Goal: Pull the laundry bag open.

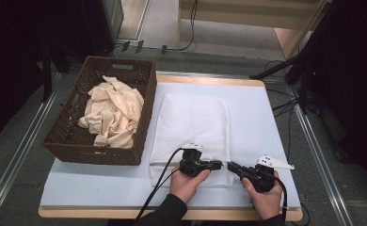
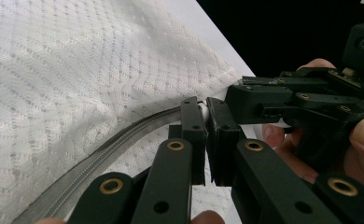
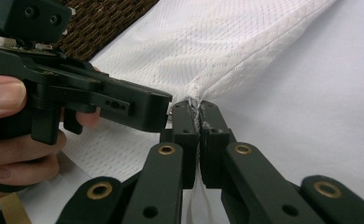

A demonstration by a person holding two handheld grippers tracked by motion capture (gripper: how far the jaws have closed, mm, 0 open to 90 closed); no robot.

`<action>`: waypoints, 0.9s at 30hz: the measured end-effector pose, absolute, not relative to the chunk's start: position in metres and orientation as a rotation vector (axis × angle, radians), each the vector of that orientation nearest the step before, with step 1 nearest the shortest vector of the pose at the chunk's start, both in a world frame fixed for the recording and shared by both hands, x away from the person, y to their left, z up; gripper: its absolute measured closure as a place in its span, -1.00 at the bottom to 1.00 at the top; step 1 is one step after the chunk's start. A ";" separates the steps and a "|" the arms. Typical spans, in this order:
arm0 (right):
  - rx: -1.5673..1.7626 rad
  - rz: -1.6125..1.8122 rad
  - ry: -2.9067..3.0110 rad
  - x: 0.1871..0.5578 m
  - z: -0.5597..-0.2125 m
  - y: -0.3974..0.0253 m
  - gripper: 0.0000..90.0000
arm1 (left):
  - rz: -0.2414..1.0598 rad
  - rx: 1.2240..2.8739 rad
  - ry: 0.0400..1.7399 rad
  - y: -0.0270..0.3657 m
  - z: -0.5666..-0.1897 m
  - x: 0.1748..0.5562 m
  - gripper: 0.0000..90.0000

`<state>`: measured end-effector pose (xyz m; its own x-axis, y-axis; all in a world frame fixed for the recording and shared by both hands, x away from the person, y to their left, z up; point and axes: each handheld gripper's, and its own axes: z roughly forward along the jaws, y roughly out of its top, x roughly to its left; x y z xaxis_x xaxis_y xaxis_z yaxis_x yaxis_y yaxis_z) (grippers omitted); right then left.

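A white mesh-textured cover (image 1: pixel 191 122) lies flat on the table, its grey zipper (image 2: pixel 101 154) running along the near edge. My left gripper (image 1: pixel 219 165) (image 2: pixel 202 109) is shut on a small white zipper pull (image 2: pixel 202 111) at the zipper's end. At the cover's near right corner (image 3: pixel 203 86), my right gripper (image 1: pixel 229 165) (image 3: pixel 198 109) is shut on the fabric. The two grippers meet tip to tip there. In the right gripper view the left gripper (image 3: pixel 164 109) comes in from the left, and in the left gripper view the right gripper (image 2: pixel 234 95) comes in from the right.
A dark wicker basket (image 1: pixel 101 155) stands at the table's left and holds a crumpled beige cloth (image 1: pixel 113 113). Its weave (image 3: pixel 110 18) shows behind the cover. The pale blue tabletop (image 1: pixel 257 122) lies bare right of the cover. Cables trail off the near edge.
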<state>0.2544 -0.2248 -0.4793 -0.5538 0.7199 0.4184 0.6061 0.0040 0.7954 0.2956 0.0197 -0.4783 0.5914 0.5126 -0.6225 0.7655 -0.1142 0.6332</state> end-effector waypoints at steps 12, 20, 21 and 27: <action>1.445 1.597 2.048 0.251 -0.473 -0.234 0.95 | -0.293 1.668 1.188 0.046 -0.483 0.294 0.93; 1.398 1.574 2.096 0.250 -0.474 -0.228 0.95 | -0.181 1.745 1.178 0.049 -0.482 0.284 0.93; 1.397 1.568 2.100 0.250 -0.474 -0.227 0.95 | -0.169 1.760 1.172 0.049 -0.482 0.282 0.93; 1.386 1.563 2.114 0.249 -0.474 -0.224 0.95 | -0.130 1.761 1.187 0.053 -0.475 0.280 0.93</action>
<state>0.2488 -0.2240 -0.4736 -0.5537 0.7476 0.3667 0.5698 0.0191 0.8216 0.2795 0.0527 -0.4748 0.5185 0.6541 -0.5507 0.7577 -0.0529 0.6505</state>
